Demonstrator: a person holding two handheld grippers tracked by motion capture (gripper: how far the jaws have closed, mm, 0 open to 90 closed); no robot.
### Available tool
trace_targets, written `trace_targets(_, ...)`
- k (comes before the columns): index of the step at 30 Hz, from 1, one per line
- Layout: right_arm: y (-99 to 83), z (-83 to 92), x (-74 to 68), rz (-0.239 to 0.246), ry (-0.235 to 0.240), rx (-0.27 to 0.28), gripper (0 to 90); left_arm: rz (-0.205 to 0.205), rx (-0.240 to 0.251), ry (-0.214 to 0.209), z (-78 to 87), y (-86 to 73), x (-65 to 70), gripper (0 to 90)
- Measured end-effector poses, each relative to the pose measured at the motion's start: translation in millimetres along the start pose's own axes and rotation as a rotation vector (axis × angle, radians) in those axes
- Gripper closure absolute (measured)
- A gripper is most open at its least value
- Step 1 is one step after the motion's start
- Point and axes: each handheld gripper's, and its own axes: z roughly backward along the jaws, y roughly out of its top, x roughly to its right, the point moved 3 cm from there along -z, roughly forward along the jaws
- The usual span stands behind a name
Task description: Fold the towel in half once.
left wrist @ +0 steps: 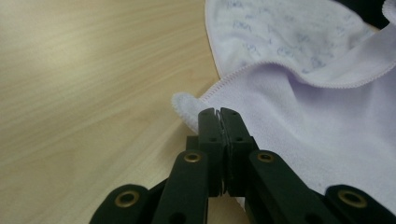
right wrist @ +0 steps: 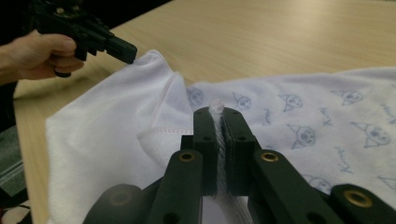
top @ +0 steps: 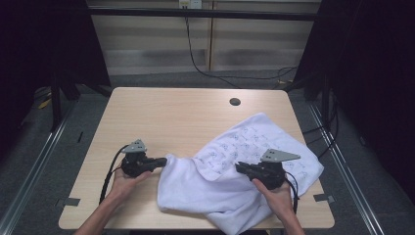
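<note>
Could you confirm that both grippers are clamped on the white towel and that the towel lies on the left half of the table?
Not quite: the towel lies on the right half of the table, as the high view shows. The rest holds: the left gripper is shut on a corner of it and the right gripper pinches a fold.

Towel on table, right of centre
</note>
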Motion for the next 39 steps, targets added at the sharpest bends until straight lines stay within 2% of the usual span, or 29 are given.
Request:
trace_targets(3, 3.4, 9.3, -1.2, 0.01, -0.007, 0.013, 86.0, 0.006, 0.0, 0.009, -0.6, 1.6, -3.7, 86.5)
trace_targets(4, 4.5, 18.8, -2.8, 0.017, -0.014, 0.02, 86.1, 0.001, 0.001, 0.003, -0.9, 2.3, -5.1, 90.0)
trace_targets(7, 2.0, 26.7, -4.5, 0.006, -0.01, 0.031, 86.0, 0.009, 0.025, -0.008, 2.1, 7.0, -4.1, 90.0)
trace_targets(8, -2.6, 30.8, -5.4, 0.015, -0.02, 0.013, 86.1, 0.007, 0.017, -0.014, 0.5, 8.2, -3.5, 81.9)
trace_targets(9, -6.6, 32.5, -4.8, 0.02, -0.03, -0.003, 86.1, 0.001, -0.012, 0.014, -9.8, 8.4, -4.7, 70.1)
trace_targets(11, -12.6, 34.1, -2.1, 0.005, -0.035, -0.011, 86.1, 0.004, -0.021, 0.015, -15.0, 6.9, -5.8, 62.2)
trace_targets(12, -15.1, 34.6, -0.8, -0.004, -0.037, -0.01, 86.1, 0.01, -0.035, 0.031, -20.8, 5.0, -7.3, 56.5)
trace_targets(13, -15.1, 34.6, -0.8, -0.004, -0.037, -0.01, 86.1, 0.014, -0.053, 0.038, -25.8, 2.9, -8.5, 56.5)
trace_targets(15, -21.9, 33.8, 1.2, -0.015, -0.035, -0.017, 86.1, 0.002, -0.081, 0.04, -32.9, -0.7, -10.6, 48.3)
trace_targets(18, -25.3, 33.1, 1.8, -0.018, -0.031, -0.024, 86.0, 0.02, -0.081, 0.039, -37.1, -2.9, -12.9, 43.8)
trace_targets(20, -30.2, 32.7, 3.5, -0.026, -0.031, -0.031, 86.1, 0.003, -0.088, 0.045, -37.3, -2.8, -12.0, 43.8)
trace_targets(21, -30.2, 32.7, 3.5, -0.026, -0.031, -0.031, 86.1, -0.004, -0.092, 0.032, -37.6, -3.2, -9.8, 43.8)
trace_targets(22, -32.3, 32.3, 3.9, -0.032, -0.032, -0.035, 86.1, -0.018, -0.097, 0.023, -38.0, -3.6, -7.7, 52.4)
trace_targets(23, -32.3, 32.3, 3.9, -0.032, -0.032, -0.035, 86.1, -0.043, -0.108, 0.017, -38.7, -4.1, -3.4, 52.4)
trace_targets(24, -34.4, 31.3, 3.2, -0.031, -0.028, -0.042, 86.1, -0.07, -0.123, 0.009, -39.5, -4.2, 1.2, 63.9)
trace_targets(25, -34.8, 30.8, 2.5, -0.032, -0.025, -0.043, 86.1, -0.122, -0.155, -0.015, -41.8, -4.6, 12.2, 71.3)
trace_targets(26, -34.6, 30.8, 2.3, -0.031, -0.026, -0.043, 86.1, -0.123, -0.16, -0.023, -42.7, -4.9, 15.3, 80.9)
trace_targets(27, -34.6, 30.8, 2.3, -0.031, -0.026, -0.043, 86.1, -0.123, -0.16, -0.023, -42.7, -4.9, 15.3, 85.6)
trace_targets(29, -32.8, 31.4, 1.9, -0.033, -0.026, -0.035, 86.1, -0.122, -0.16, -0.021, -41.3, -5.0, 17.0, 86.6)
trace_targets(30, -28.9, 34.5, 0.9, -0.026, -0.025, -0.019, 86.1, -0.096, -0.105, -0.033, -32.1, -2.0, 16.1, 87.2)
trace_targets(31, -26.3, 37.3, -0.2, -0.027, -0.024, -0.008, 86.1, -0.096, -0.105, -0.033, -32.1, -2.0, 16.1, 87.2)
trace_targets(32, -23.4, 40.7, -1.5, -0.022, -0.022, 0.003, 86.1, -0.081, -0.071, -0.042, -23.8, 1.5, 15.6, 87.2)
trace_targets(33, -23.4, 40.7, -1.5, -0.022, -0.022, 0.003, 86.1, -0.072, -0.028, -0.052, -13.4, 6.0, 15.8, 87.2)
trace_targets(35, -13.8, 53.2, -9.6, -0.015, -0.017, 0.036, 86.1, -0.056, 0.065, -0.073, 10.8, 14.9, 17.6, 87.3)
trace_targets(37, -10.7, 57.9, -14.1, -0.001, -0.012, 0.042, 86.0, -0.063, 0.127, -0.086, 35.7, 20.2, 25.1, 87.3)
trace_targets(39, -7.2, 67.6, -25.2, 0.01, 0.0, 0.044, 86.0, -0.082, 0.154, -0.099, 59.9, 18.2, 34.9, 87.3)
